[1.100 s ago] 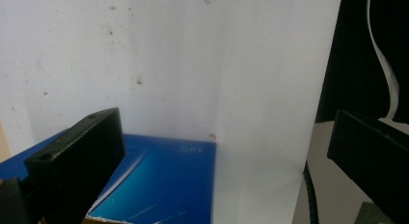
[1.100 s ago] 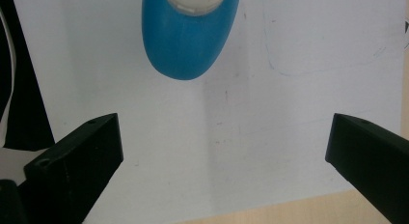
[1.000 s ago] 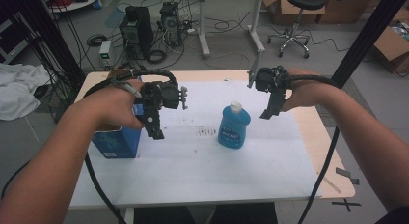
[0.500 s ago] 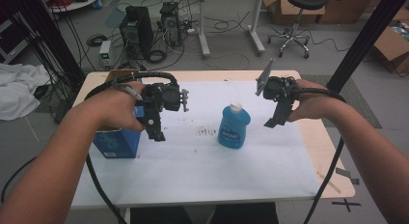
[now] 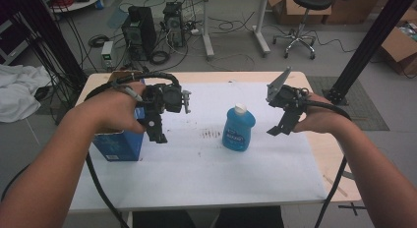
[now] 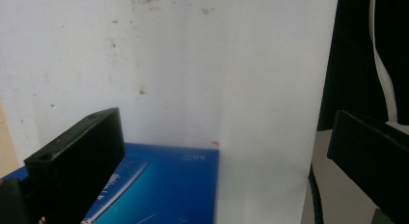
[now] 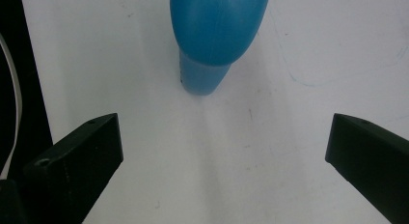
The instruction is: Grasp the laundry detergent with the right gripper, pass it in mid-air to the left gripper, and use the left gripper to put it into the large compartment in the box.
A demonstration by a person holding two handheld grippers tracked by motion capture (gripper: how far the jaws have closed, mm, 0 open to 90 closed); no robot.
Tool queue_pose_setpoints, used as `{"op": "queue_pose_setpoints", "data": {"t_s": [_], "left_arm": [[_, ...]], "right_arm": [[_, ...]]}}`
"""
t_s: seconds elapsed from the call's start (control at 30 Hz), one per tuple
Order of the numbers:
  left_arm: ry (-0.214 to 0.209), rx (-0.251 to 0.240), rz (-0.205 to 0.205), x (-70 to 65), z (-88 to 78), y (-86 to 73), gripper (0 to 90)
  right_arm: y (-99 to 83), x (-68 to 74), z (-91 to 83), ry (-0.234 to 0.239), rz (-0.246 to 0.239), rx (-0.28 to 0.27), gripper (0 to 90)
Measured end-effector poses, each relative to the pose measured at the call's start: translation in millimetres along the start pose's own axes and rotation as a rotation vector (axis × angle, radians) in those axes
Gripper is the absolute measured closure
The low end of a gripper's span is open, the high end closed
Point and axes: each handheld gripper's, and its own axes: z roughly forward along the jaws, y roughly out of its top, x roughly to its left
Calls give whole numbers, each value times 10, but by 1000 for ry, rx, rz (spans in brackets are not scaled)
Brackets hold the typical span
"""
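Meanwhile, both claws gape empty: right claw (image 5: 281, 124) nears the blue detergent bottle (image 5: 238, 128) mid-frame, apparently approaching; next, straddle it, then close; left claw (image 5: 156, 129) hovers beside the blue box (image 5: 117, 145).

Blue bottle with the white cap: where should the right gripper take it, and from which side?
Probably at the waist of the blue bottle, just under the white cap, coming level from its right. It stands upright, the body narrows there, and the open right gripper is beside it on that side.
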Motion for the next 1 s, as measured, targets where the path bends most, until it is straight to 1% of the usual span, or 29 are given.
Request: {"op": "queue_pose_setpoints", "data": {"t_s": [0.17, 0.2, 0.33, 0.47, 0.63, 0.73, 0.77, 0.87, 0.93, 1.0], "left_arm": [[1, 0, 6, 0, 11, -18, 1], [1, 0, 6, 0, 11, -18, 1], [1, -4, 6, 4, 16, -35, 1], [1, -4, 7, 4, 22, -42, 1], [-1, -2, 9, 3, 22, -36, 1], [-1, -2, 8, -1, 25, -31, 1], [0, 0, 9, -2, 26, -29, 1], [-3, -1, 11, -3, 26, -27, 1], [-2, 0, 9, -6, 24, -26, 1], [-1, -2, 7, -11, 24, -29, 1]], "right_arm": [[-43, 10, 96, 2, 23, -44, 0], [-43, 10, 96, 2, 23, -44, 0], [-81, 20, 164, 3, 41, -95, 0], [-129, 25, 239, 6, 50, -132, 0], [-203, 29, 355, 16, 72, -161, 0], [-244, 24, 409, 19, 88, -188, 0], [-254, 24, 426, 13, 91, -195, 0], [-283, 27, 481, 19, 102, -226, 0], [-298, 29, 521, 15, 108, -235, 0], [-318, 29, 556, 16, 122, -262, 0]]}}
